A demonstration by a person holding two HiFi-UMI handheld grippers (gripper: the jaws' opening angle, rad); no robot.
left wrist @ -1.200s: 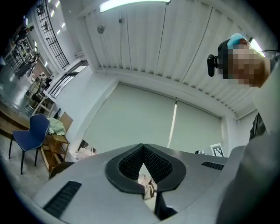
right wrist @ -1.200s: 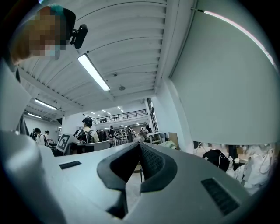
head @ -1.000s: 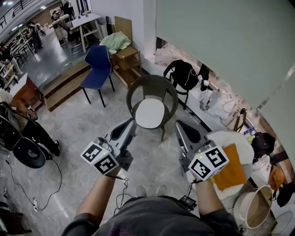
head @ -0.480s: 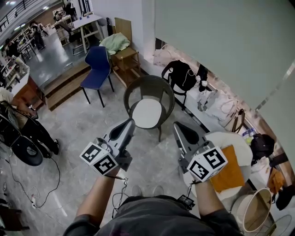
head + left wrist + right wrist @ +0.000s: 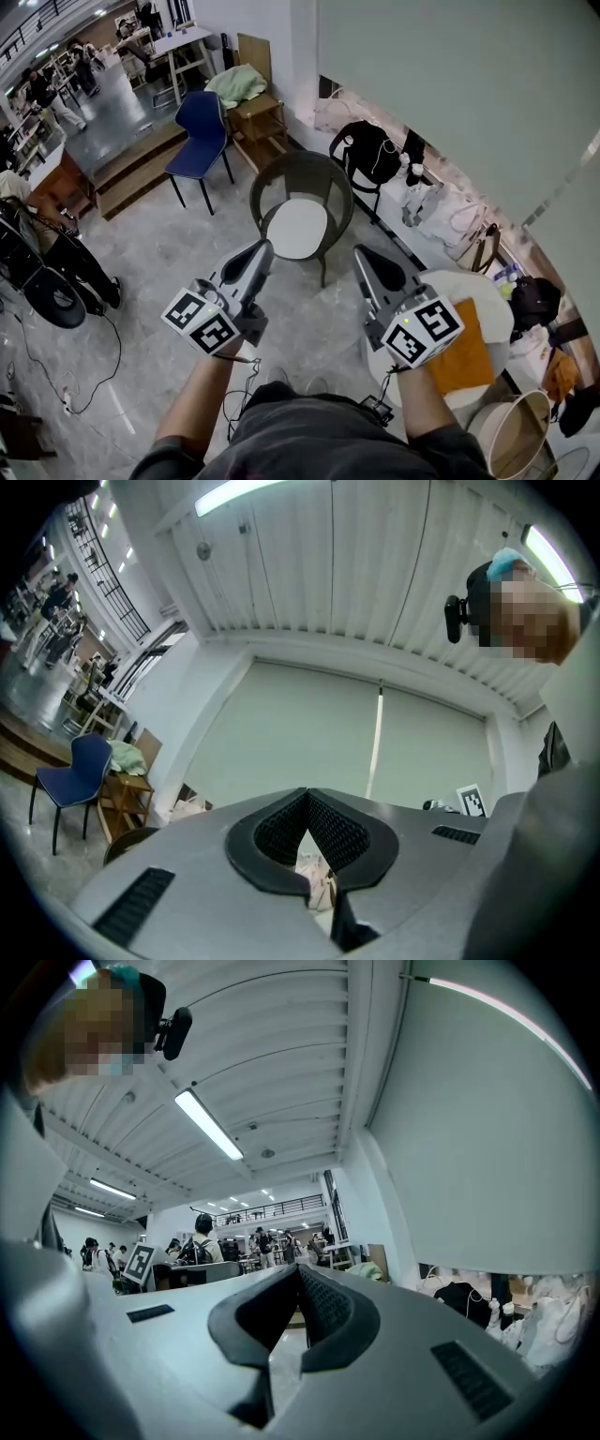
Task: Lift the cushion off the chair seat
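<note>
The white cushion [image 5: 297, 228] is seen lying flat on the seat of the wicker chair [image 5: 302, 176], ahead of both grippers and well apart from them. The left gripper [image 5: 266, 248] is held short of the chair's near left side and the right gripper [image 5: 360, 253] short of its near right. The cushion thus lies beyond the two tips and between their lines. Both pairs of jaws are closed tip to tip, and nothing is gripped by either.

The cushion is shown in the head view only; it is caught by neither gripper view. In the left gripper view a blue chair [image 5: 73, 772] and a pale blind [image 5: 319, 733] are seen above the jaws, and pale bags [image 5: 314, 878] are glimpsed through the gap behind the tips. In the right gripper view a hall with people [image 5: 202, 1241] under a ceiling light [image 5: 208, 1124] is shown past the jaws, and a black bag [image 5: 469, 1297] at the right.
</note>
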